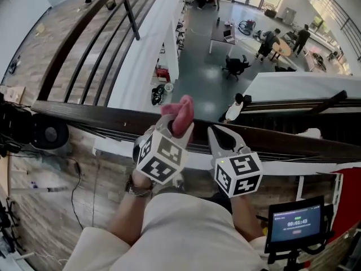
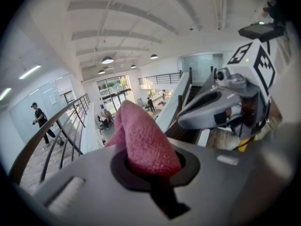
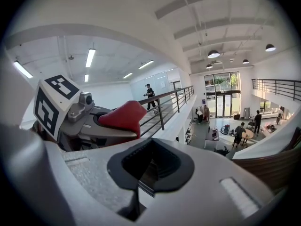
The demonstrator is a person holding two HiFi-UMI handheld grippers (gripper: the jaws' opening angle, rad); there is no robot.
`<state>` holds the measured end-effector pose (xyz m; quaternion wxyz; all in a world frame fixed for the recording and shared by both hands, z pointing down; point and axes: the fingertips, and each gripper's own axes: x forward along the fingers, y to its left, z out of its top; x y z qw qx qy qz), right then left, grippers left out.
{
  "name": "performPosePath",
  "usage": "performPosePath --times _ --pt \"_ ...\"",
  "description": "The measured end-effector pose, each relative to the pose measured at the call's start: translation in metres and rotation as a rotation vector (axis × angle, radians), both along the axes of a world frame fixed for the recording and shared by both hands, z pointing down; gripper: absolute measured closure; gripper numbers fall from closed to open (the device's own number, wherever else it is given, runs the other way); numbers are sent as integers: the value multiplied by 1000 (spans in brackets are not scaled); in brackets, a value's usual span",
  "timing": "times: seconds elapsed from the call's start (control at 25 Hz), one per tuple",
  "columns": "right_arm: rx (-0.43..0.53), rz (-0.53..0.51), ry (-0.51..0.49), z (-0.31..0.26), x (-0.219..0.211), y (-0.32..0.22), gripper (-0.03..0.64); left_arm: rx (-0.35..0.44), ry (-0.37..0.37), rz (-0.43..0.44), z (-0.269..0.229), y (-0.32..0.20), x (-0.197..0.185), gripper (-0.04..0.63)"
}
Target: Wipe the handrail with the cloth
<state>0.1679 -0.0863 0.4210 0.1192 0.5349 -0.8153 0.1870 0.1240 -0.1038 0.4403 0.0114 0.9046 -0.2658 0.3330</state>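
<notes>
A dark wooden handrail (image 1: 101, 117) crosses the head view from left to right, over a drop to a lower floor. My left gripper (image 1: 179, 130) is over the rail, shut on a pink cloth (image 1: 179, 113) that sticks up past its tips. In the left gripper view the cloth (image 2: 143, 142) bulges out of the closed jaws. My right gripper (image 1: 221, 134) hovers just to the right, shut and empty, its tips over the rail. The right gripper view shows the cloth (image 3: 122, 117) in the left gripper and a stretch of handrail (image 3: 277, 166) at lower right.
A second railing (image 1: 79, 33) runs away at upper left along a wooden walkway. Black equipment (image 1: 34, 131) sits by the rail at left. A small screen on a stand (image 1: 296, 222) is at bottom right. People and desks are on the floor far below.
</notes>
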Motion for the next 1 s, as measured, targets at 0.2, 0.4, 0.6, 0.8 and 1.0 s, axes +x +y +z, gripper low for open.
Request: performPosePath --times 0.2,0.4,0.6,0.8,1.0 --pt "17 41 -41 -7 19 -1 614 14 -12 40 -3 3 27 563" --pt "20 87 -48 -9 29 -3 614 12 -16 64 -5 2 31 563" --pt "20 119 -37 -7 36 -4 614 26 -19 100 -5 3 36 563" --pt "12 130 -21 -4 38 -4 614 19 -12 121 -4 4 34 563" --pt "15 139 6 0 38 -5 614 15 -6 117 -3 -1 24 563"
